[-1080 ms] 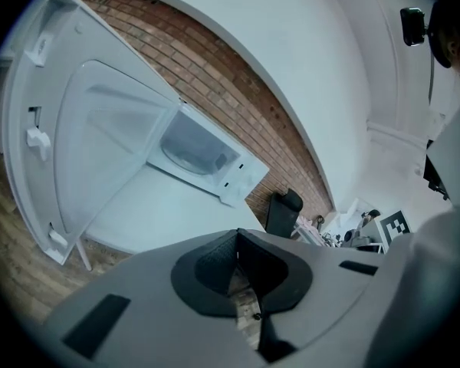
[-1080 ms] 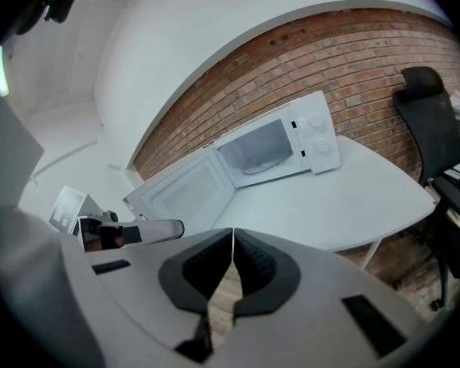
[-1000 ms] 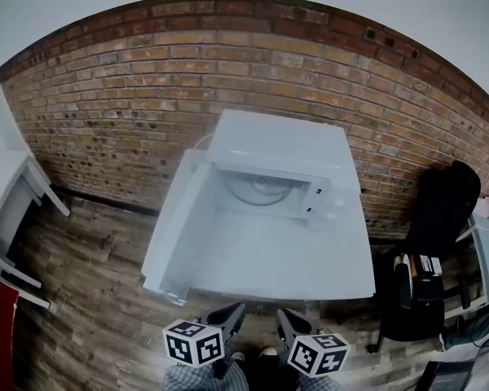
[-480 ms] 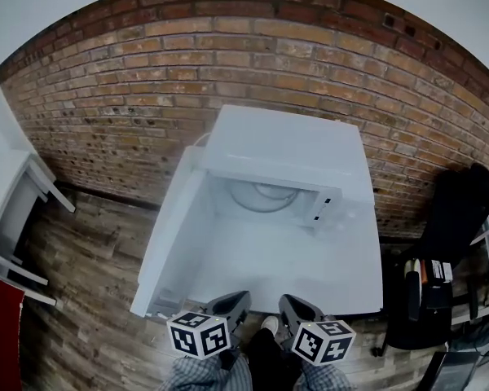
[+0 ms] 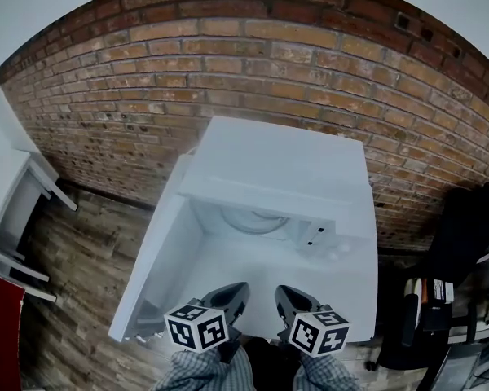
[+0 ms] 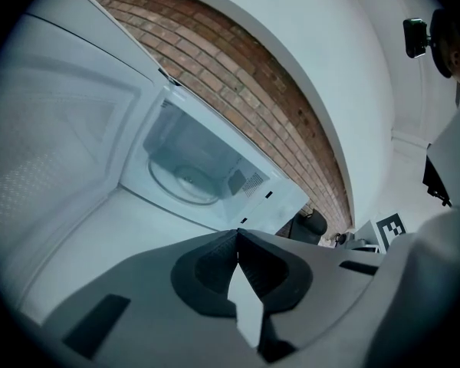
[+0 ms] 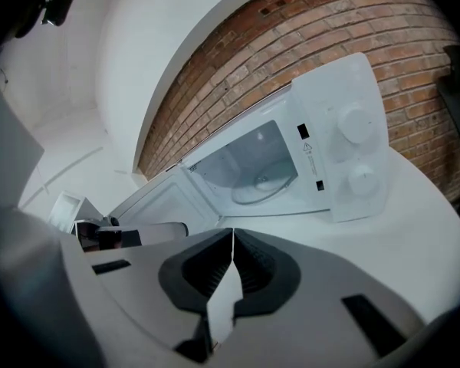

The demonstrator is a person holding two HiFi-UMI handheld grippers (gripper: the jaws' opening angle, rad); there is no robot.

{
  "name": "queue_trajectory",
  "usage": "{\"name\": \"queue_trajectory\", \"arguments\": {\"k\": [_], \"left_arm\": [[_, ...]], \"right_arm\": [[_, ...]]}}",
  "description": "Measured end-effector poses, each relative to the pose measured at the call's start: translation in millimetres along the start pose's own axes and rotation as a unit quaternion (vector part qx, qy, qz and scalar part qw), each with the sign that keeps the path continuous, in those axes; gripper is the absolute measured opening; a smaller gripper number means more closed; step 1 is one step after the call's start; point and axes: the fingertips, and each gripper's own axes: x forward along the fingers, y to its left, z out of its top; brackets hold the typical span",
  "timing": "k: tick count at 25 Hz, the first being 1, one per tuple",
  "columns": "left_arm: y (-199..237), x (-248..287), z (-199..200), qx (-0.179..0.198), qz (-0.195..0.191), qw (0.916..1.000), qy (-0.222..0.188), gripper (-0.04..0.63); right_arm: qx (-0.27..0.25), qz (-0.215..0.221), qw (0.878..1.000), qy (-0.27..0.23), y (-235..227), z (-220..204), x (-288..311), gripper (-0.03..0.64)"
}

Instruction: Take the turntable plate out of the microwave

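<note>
Left tongs [image 6: 238, 234]: jaws shut tip to tip, nothing between them. Right tongs [image 7: 231, 232]: the same, closed and empty. I hold both side by side, low over the near edge of the white table [image 5: 269, 259], pointing at the microwave [image 5: 285, 165]. Its door [image 5: 151, 271] is swung wide open to the left. Turntable plate [image 5: 248, 218] lies flat on the cavity floor, not yet touched; both tongs are well short of it. Knobs [image 7: 355, 125] sit on the panel right of the cavity. Brick wall [image 5: 228, 63] behind.
</note>
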Motion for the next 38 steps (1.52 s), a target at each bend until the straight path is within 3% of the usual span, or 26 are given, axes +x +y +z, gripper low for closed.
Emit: {"name": "queue_trajectory", "arguments": {"k": [3, 10, 19, 28, 35, 37, 38], "left_arm": [[1.0, 14.9, 8.0, -0.005, 0.009, 0.9999, -0.004, 0.009], [8.1, 37.2, 21.0, -0.015, 0.023, 0.9996, -0.006, 0.009], [19.6, 58.4, 45.5, 0.001, 0.008, 0.9998, 0.016, 0.009], [42.3, 76.3, 62.3, 0.007, -0.011, 0.9991, 0.041, 0.009], [58.0, 82.8, 66.5, -0.003, -0.02, 0.9982, 0.056, 0.009], [60.4, 86.1, 66.9, -0.005, -0.022, 0.9979, 0.06, 0.009], [61.2, 87.3, 66.9, -0.005, -0.023, 0.9978, 0.062, 0.009]], "right_arm": [[-0.004, 0.008, 1.0, 0.007, -10.7, 9.3, 8.2, 0.019], [0.031, 0.007, 0.999, -0.033, -31.3, 33.2, 23.3, 0.019], [0.112, -0.004, 0.993, -0.036, -48.7, 38.0, 61.4, 0.02], [0.2, 0.008, 0.978, -0.052, -53.5, 48.8, 109.4, 0.02], [0.224, -0.033, 0.972, -0.059, -69.0, 52.7, 141.9, 0.025], [0.232, -0.034, 0.97, -0.063, -71.4, 56.9, 149.5, 0.103], [0.235, -0.036, 0.969, -0.064, -72.9, 57.8, 152.6, 0.109]]}}
